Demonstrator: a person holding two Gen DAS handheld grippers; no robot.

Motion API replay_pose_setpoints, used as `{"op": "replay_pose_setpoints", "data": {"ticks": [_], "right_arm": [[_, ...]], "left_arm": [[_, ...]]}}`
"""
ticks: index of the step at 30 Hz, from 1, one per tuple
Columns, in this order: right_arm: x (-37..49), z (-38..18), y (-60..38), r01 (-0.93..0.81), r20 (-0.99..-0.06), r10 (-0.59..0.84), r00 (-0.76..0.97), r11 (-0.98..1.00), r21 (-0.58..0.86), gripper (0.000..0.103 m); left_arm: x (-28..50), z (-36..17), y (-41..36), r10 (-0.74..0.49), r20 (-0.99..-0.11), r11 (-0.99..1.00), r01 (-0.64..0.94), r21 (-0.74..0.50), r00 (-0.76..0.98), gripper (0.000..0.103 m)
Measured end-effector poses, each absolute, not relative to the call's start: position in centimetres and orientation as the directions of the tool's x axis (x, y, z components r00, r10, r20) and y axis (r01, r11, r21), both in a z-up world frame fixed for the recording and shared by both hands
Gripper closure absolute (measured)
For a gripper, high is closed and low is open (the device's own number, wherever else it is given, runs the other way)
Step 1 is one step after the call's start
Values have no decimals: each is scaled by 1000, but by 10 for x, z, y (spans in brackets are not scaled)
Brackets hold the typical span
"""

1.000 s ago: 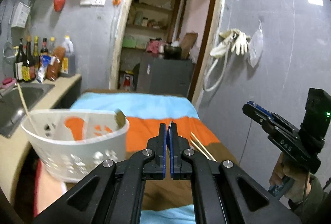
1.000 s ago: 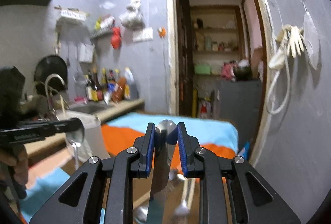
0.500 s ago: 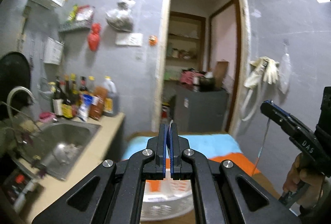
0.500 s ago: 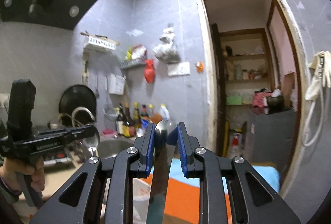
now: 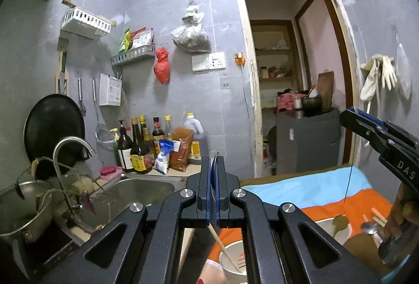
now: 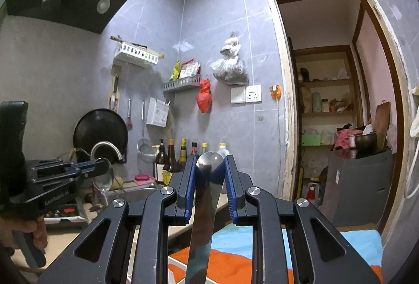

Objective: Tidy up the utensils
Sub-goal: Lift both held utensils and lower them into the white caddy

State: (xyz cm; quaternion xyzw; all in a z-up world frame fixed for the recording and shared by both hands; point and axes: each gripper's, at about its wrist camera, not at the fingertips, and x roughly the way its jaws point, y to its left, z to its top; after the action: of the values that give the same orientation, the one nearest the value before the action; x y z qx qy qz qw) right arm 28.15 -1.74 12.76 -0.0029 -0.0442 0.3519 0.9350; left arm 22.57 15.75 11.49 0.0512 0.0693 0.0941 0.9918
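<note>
Spoon (image 6: 105, 180) hangs edge-on, clamped in the left gripper (image 5: 212, 189). The right gripper (image 6: 209, 179) is closed on a flat steel utensil handle (image 6: 203, 226), above the striped cloth (image 5: 309, 187)

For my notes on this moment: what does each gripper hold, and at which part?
Right gripper holds a metal utensil near its rounded end. Left gripper holds a metal spoon edge-on by the bowl.

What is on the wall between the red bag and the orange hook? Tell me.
A white switch-and-socket plate sits between the red bag and the orange hook; both wrist views show it, the right one clearest.
</note>
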Motion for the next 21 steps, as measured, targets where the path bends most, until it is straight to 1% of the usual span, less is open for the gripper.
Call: {"op": "replay_pose_setpoints", "data": {"ticks": [7, 13, 17, 21], "right_arm": [[296, 103, -9, -648, 41, 649, 760, 761, -40, 84], [303, 84, -10, -655, -3, 655, 756, 755, -25, 84], [305, 76, -11, -659, -24, 659, 752, 752, -24, 84], [307, 69, -11, -660, -51, 659, 751, 751, -14, 84]], "left_arm": [[241, 83, 146, 233, -126, 959, -206, 195, 964, 102], [249, 59, 142, 239, -143, 955, -206, 215, 960, 102], [252, 48, 140, 222, -184, 962, -184, 203, 958, 102], [253, 45, 144, 174, -233, 980, -144, 137, 957, 102]]}}
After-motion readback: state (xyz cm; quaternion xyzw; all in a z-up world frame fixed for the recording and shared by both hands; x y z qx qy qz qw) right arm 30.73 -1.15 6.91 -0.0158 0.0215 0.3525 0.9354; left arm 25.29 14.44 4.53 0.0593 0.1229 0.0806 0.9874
